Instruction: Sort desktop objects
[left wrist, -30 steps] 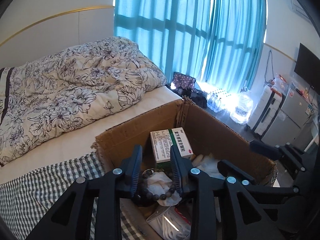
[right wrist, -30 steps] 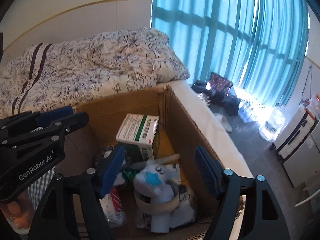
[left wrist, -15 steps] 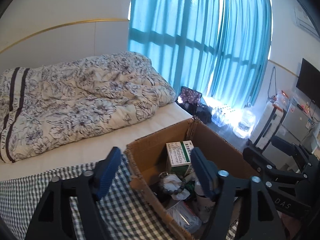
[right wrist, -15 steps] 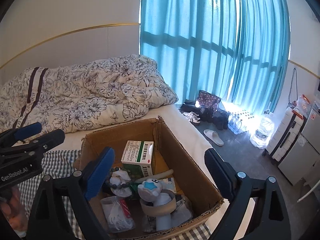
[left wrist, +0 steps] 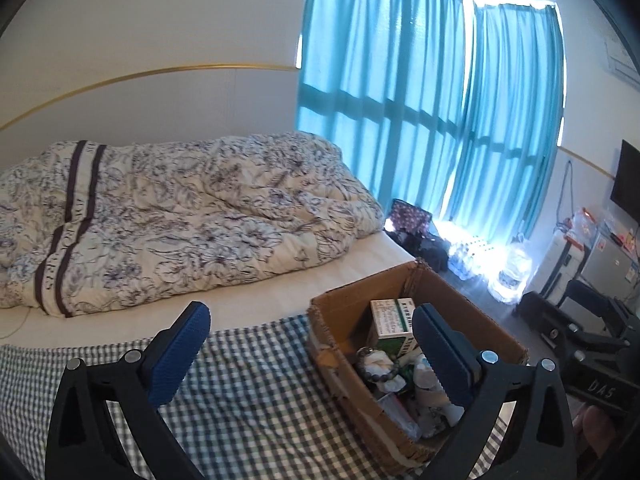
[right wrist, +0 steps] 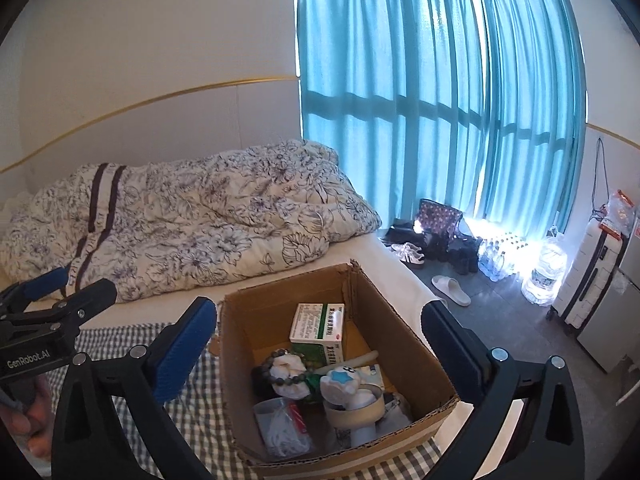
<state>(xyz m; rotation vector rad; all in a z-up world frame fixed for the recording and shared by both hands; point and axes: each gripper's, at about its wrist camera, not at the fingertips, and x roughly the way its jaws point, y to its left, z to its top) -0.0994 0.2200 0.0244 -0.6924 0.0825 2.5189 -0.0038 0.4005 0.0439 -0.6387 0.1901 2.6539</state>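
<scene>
An open cardboard box (right wrist: 280, 292) sits on a checked cloth (right wrist: 192, 400) on the bed. Inside it lie a green-and-white medicine box (right wrist: 320, 320), a dark bead bracelet (right wrist: 280, 368) on a white wad, a white toy with a blue star (right wrist: 344, 380), a tape roll (right wrist: 352, 412) and a clear plastic bag (right wrist: 284, 424). My right gripper (right wrist: 320, 352) hangs open above and in front of the box, holding nothing. My left gripper (left wrist: 312, 356) is open too, over the cloth (left wrist: 248, 380) left of the box (left wrist: 420, 280), and empty.
A floral quilt (right wrist: 192, 224) is heaped on the mattress behind the box. Teal curtains (right wrist: 440, 120) cover the window. On the floor to the right are shoes, a white slipper (right wrist: 450, 290), water bottles (right wrist: 500, 256) and a suitcase (right wrist: 592, 276).
The left gripper, narrowed around the bead bracelet inside the box, has opened and left it there. Both grippers have pulled back and up, so the box looks smaller.
</scene>
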